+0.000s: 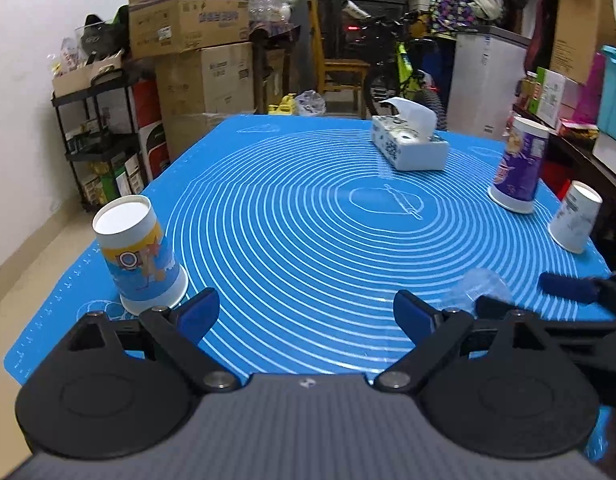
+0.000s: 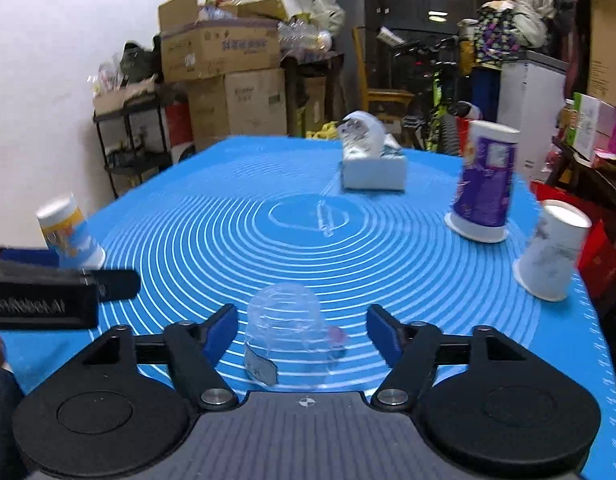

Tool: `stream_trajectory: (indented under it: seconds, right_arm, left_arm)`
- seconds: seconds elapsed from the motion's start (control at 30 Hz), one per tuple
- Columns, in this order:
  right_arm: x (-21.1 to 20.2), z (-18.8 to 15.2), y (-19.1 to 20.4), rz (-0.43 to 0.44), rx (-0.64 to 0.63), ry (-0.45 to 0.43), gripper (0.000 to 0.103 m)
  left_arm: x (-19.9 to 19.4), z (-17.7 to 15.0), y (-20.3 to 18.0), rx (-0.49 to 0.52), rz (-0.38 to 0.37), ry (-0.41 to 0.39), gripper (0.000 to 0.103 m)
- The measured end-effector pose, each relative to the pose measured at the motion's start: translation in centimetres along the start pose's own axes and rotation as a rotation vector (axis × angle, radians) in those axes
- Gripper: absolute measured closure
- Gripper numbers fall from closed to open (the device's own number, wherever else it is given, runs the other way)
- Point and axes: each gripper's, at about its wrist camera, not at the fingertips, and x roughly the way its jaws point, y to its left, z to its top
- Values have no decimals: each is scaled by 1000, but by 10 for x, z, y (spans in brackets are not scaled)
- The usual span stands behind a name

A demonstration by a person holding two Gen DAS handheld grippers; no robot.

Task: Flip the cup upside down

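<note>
Clear plastic cup (image 2: 286, 334) seen inverted on blue mat (image 2: 447, 320) between spread fingers of right claw (image 2: 302, 330); left claw (image 1: 306, 314) spread, nothing held; three paper cups inverted

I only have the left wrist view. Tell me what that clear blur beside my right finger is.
Observer: A clear plastic cup, standing upside down between the open fingers of the right gripper, neither finger touching it.
Operator: Describe any marks on it.
Observer: A pale label sits low on its near wall; the print is unreadable.
Operator: Report the other cups.
Observer: The yellow-and-blue cup, purple cup and white cup also stand mouth down on the blue mat.
</note>
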Motion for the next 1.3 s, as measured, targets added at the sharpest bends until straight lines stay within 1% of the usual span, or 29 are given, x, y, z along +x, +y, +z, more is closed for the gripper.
stream_trajectory:
  seconds: [0.07, 0.2, 0.33, 0.53, 0.7, 0.9, 1.17, 1.3]
  right_arm:
    - [-17, -3, -7, -15, 11, 1, 21]
    - [-46, -16, -17, -62, 17, 41, 21]
    - [-66, -32, -24, -78, 42, 76, 21]
    - [-87, -46, -28, -91, 55, 78, 21]
    - [-93, -52, -27, -88, 56, 88, 21]
    - [-97, -53, -26, -89, 62, 66, 21]
    - [-95, -56, -27, -91, 60, 91, 21]
    - [-95, -56, -28, -98, 63, 89, 21]
  left_arm:
    - [-5, -4, -3, 15, -15, 5, 10]
    - [-11, -16, -15, 60, -53, 24, 10]
    - [-17, -27, -27, 91, -86, 49, 10]
    - [-31, -40, -39, 144, -112, 55, 10]
    - [-38, -45, -45, 167, -120, 53, 10]
    - [-40, -48, -48, 172, -130, 61, 10]
    - [-39, -48, -50, 175, -127, 67, 10]
    - [-39, -49, -51, 178, -128, 70, 10]
